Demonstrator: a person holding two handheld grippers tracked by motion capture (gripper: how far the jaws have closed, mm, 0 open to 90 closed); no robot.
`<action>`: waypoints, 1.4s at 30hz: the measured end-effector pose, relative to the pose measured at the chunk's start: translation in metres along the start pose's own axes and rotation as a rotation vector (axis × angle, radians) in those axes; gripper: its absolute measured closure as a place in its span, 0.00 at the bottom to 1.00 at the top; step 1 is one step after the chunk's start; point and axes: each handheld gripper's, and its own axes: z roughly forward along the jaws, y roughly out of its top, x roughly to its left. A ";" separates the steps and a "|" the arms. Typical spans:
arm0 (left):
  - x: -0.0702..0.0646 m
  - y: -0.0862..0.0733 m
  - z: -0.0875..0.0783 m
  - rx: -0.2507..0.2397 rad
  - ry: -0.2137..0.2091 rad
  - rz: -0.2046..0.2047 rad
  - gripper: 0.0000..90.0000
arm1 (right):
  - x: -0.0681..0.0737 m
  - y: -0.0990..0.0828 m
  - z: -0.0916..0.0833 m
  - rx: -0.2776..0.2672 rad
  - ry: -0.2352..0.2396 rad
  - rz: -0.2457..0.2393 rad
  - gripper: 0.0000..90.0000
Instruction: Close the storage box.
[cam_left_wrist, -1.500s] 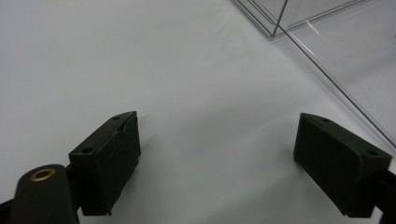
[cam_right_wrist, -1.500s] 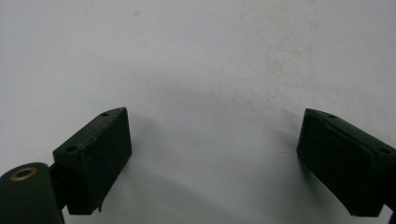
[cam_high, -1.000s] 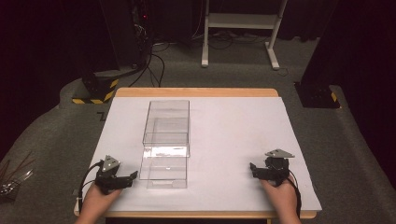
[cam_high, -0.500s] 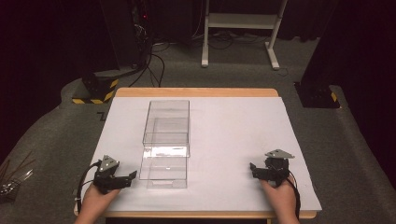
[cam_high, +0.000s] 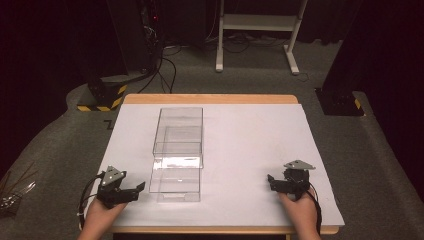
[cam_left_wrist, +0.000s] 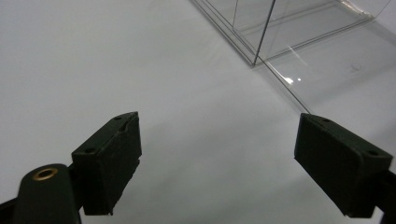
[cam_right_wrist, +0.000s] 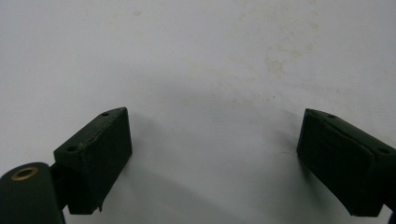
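A clear plastic box (cam_high: 178, 131) lies on the white table cover (cam_high: 250, 145), left of the middle. Its clear drawer (cam_high: 175, 180) is pulled out towards the near edge. My left gripper (cam_high: 138, 189) rests on the cover just left of the drawer, jaws open and pointing right at it, nothing between them. In the left gripper view the open jaws (cam_left_wrist: 219, 123) frame bare cover, with the box's corner (cam_left_wrist: 261, 37) ahead at the upper right. My right gripper (cam_high: 270, 181) sits at the near right, open and empty, over bare cover (cam_right_wrist: 215, 116).
The table's wooden far edge (cam_high: 210, 99) borders grey carpet. On the floor stand a yellow-and-black striped base (cam_high: 102, 97) at far left, a white frame (cam_high: 255, 30) behind, and a black post base (cam_high: 340, 100) at the right. Thin tools (cam_high: 12, 192) lie at the left.
The left hand has shifted very slightly beside the drawer. The right hand and the box have stayed where they were.
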 end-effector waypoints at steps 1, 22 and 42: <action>0.000 0.000 -0.001 -0.003 -0.003 -0.001 0.17 | 0.000 0.000 0.000 0.000 0.000 0.000 0.11; -0.010 0.011 -0.023 -0.085 -0.018 0.009 0.17 | 0.000 0.000 0.000 0.000 -0.001 0.001 0.11; -0.025 0.023 -0.051 -0.190 -0.072 0.008 0.17 | 0.000 0.000 0.000 -0.001 -0.001 -0.001 0.11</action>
